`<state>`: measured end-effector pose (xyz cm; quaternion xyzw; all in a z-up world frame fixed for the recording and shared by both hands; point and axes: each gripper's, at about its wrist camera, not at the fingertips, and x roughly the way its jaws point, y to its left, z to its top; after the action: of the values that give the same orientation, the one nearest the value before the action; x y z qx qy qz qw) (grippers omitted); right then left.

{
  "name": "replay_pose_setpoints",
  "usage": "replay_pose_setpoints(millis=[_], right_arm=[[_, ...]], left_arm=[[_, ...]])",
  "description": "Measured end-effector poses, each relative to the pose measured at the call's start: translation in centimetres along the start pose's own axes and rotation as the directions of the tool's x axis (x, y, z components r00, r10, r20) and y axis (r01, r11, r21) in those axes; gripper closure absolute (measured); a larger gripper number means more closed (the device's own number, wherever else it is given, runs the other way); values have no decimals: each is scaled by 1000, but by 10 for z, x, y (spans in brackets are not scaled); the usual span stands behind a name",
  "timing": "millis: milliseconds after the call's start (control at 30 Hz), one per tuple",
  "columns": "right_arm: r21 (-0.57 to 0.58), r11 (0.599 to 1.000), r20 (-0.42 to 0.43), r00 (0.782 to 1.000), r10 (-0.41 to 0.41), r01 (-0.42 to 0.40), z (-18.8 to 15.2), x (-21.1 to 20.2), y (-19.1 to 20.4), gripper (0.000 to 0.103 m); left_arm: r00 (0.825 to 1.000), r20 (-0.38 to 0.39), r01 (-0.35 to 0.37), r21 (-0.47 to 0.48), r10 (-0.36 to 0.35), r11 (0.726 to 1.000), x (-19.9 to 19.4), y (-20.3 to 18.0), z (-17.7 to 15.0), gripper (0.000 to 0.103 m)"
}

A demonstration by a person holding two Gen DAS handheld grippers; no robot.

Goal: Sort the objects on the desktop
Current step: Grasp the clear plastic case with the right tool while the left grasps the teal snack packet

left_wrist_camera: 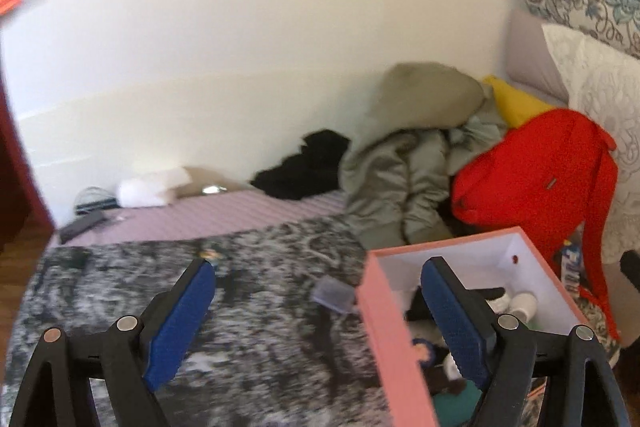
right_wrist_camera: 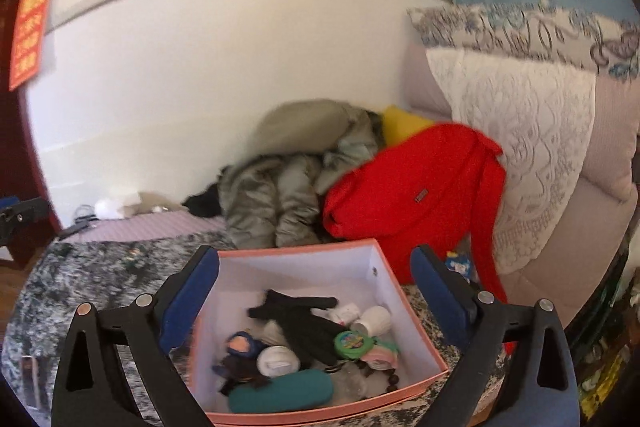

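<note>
Mottled grey blanket [right_wrist_camera: 80,267] | pink box [right_wrist_camera: 420,343] under right tongs [right_wrist_camera: 316,291], both tongs agape, empty

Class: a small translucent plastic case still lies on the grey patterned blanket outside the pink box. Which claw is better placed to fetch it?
Left. The open left claw faces the small translucent plastic case; the open right claw faces the pink cardboard box.
</note>
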<state>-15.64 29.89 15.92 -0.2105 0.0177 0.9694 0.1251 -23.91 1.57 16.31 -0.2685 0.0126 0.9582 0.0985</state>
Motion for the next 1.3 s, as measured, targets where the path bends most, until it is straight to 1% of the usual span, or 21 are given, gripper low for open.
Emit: replay_pose_setpoints(millis=[167, 267, 367, 433, 500, 633, 733, 800, 833, 867, 900, 1000, 1033, 1100, 1133, 1167, 1233, 1267, 1300], right_arm=[[-52, 997, 37, 997, 66, -64, 2, -37, 55, 2], [-99, 989, 31, 993, 115, -111, -3, -47, 92, 2], [-151, 974, 14, 985, 172, -168, -11, -51, 136, 2], [-179, 963, -4, 979, 204, -201, -17, -48, 161, 2], [-204, 951, -32, 972, 231, -233, -24, -37, 186, 2], [-215, 936, -129, 958, 257, -280, -50, 6, 230, 2], [-186, 937, -224, 942, 251, -295, -74, 57, 250, 2], [-147, 947, -286, 929, 236, -286, -92, 94, 258, 2], [-109, 956, -322, 920, 224, -271, -103, 116, 260, 2], [-62, 966, -364, 907, 212, -251, -115, 140, 263, 2], [-38, 974, -393, 899, 193, -225, -126, 159, 263, 2], [31, 989, -477, 868, 139, -141, -160, 216, 264, 2], [38, 994, -500, 860, 104, -98, -171, 236, 264, 2], [55, 998, -532, 845, 54, -29, -185, 273, 264, 2], [62, 998, -548, 836, 29, 6, -192, 291, 264, 2], [77, 997, -564, 826, 16, 32, -197, 312, 264, 2], [97, 993, -581, 814, 6, 62, -202, 344, 266, 2], [93, 993, -568, 823, -12, 79, -201, 356, 268, 1], [89, 991, -554, 832, -30, 95, -199, 369, 270, 0]], left_arm=[[998, 20, -60, -49, 61, 997, -41, 54, -20, 14], [995, 14, -101, -96, 102, 990, -58, 91, -35, 14], [989, -5, -148, -151, 149, 977, -66, 132, -54, 12], [984, -23, -178, -180, 177, 967, -65, 155, -66, 12], [980, -39, -198, -190, 194, 962, -59, 168, -77, 12], [976, -75, -214, -162, 204, 963, -28, 182, -96, 12], [973, -115, -214, -109, 201, 971, 16, 186, -106, 12], [971, -140, -206, -63, 195, 977, 53, 187, -111, 12], [969, -159, -196, -30, 189, 980, 79, 187, -114, 12], [968, -176, -184, -3, 181, 983, 99, 187, -115, 12], [965, -196, -173, 24, 174, 985, 120, 188, -117, 12], [953, -267, -122, 87, 141, 989, 199, 195, -122, 12], [949, -288, -106, 98, 130, 990, 221, 198, -122, 12], [937, -335, -72, 105, 104, 992, 272, 201, -123, 12], [927, -359, -69, 110, 104, 992, 299, 201, -124, 12], [916, -388, -63, 108, 100, 992, 326, 201, -125, 12], [893, -439, -60, 107, 101, 992, 379, 203, -127, 13], [881, -460, -68, 111, 112, 991, 403, 203, -129, 13], [876, -468, -70, 119, 118, 990, 423, 202, -129, 13]])
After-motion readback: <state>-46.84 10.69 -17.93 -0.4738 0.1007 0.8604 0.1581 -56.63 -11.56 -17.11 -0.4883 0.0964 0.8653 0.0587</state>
